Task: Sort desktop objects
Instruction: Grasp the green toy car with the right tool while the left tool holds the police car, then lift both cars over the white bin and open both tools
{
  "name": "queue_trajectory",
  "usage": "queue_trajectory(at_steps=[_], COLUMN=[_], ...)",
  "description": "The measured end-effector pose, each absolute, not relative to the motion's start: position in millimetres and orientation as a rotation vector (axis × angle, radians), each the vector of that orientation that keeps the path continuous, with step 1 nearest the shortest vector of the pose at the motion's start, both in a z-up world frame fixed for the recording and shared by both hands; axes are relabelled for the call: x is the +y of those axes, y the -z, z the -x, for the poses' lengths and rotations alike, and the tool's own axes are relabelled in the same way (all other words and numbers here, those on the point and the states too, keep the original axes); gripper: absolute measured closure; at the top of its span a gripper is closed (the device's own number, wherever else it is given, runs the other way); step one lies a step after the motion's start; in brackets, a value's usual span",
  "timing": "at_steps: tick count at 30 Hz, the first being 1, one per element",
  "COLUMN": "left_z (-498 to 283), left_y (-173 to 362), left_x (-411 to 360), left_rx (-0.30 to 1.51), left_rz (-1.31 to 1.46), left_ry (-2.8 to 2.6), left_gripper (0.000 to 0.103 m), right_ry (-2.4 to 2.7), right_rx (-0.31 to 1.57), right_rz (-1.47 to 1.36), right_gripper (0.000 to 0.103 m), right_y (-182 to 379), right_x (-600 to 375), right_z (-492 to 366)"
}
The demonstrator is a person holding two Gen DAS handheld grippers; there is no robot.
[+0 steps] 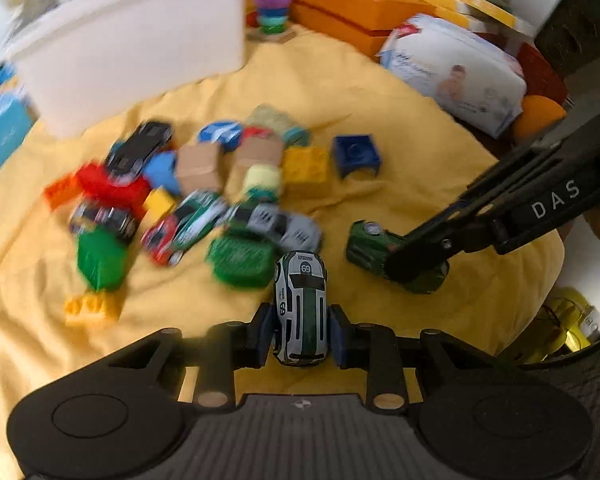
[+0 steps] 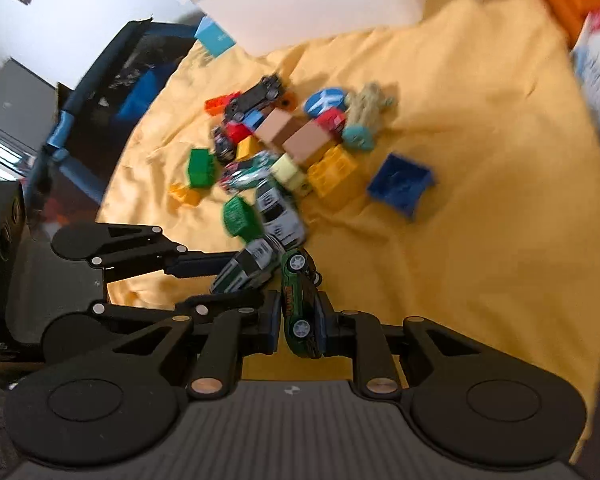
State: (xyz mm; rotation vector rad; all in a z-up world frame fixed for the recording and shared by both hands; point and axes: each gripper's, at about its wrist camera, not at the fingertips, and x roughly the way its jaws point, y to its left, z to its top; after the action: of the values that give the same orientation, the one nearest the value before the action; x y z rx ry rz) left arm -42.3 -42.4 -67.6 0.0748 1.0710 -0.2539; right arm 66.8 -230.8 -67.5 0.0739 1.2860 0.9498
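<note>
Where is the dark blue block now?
In both wrist views the dark blue block lies on the yellow cloth at the right edge of the toy pile, just right of the yellow brick.

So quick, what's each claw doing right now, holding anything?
Left claw: closed on the white and green toy car.
Right claw: closed on the dark green toy car.

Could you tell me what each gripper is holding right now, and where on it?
Left gripper: white-and-green toy car, clamped across its sides. Right gripper: dark green toy car, turned on its side, pinched between roof and underside.
</note>
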Motion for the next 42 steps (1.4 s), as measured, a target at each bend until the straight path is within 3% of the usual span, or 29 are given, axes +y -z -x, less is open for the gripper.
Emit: queue_trajectory(at_steps=[2,4,6,19,23,25,27,28,30,34,42], left_z=[43.5,43.1,43.6,45.6,46.7,47.9,48.1,48.9,49.6,47.8,16.2], left_y=[70.0,68.9,68.0,70.6,73.0,73.4,73.8,73.8,73.5,56.0,-22.7], left_x=[-37.8,-40.9,-46.5,-48.4,-48.9,-50.7,-52.1,-53.0,-52.4,-49.6,-25.2], left_rx=[1.066,1.058,1.042,1.038,1.035,1.032,1.03,1.025,1.014,1.008,0.776], left_rz=[-0.046,-0.064,-0.098,-0.119,-0.123,-0.136,-0.151,-0.159,-0.167,-0.191,-0.157], left_ry=[0.248,0.249,0.249,0.263,0.274,0.279,0.285,0.286,0.287,0.302,0.232], left_gripper=[0.07,0.07,0.07,0.065,0.061,0.06,0.059,0.06,0.071,0.07,0.07], right_ry=[-0.944,-0.926,-0.875,-0.83,-0.798,-0.788,-0.798,-0.801,-0.804,-0.818,-0.8], right_rx=[1.301,1.263,1.191,0.926,0.92,0.944,0.946,0.948,0.948,0.936,0.748], right_rz=[-0.061,-0.052,0.034,0.361,0.44,0.443,0.424,0.429,0.449,0.474,0.398], right_gripper=[0.082,0.068,0.062,0.063,0.056,0.058,0.07,0.07,0.07,0.071,0.071], right_y=[72.9,69.6,61.4,42.1,61.3,68.1,68.2,67.5,67.7,61.5,-4.8], right_x=[-228.2,-230.5,-232.5,-214.1,-202.1,-204.3,-206.2,-205.4,-202.6,-200.5,-206.0], right_z=[-67.1,-67.2,-65.8,-22.0,-11.2,-8.9,-9.2,-9.5,-7.8,-5.1,-31.2])
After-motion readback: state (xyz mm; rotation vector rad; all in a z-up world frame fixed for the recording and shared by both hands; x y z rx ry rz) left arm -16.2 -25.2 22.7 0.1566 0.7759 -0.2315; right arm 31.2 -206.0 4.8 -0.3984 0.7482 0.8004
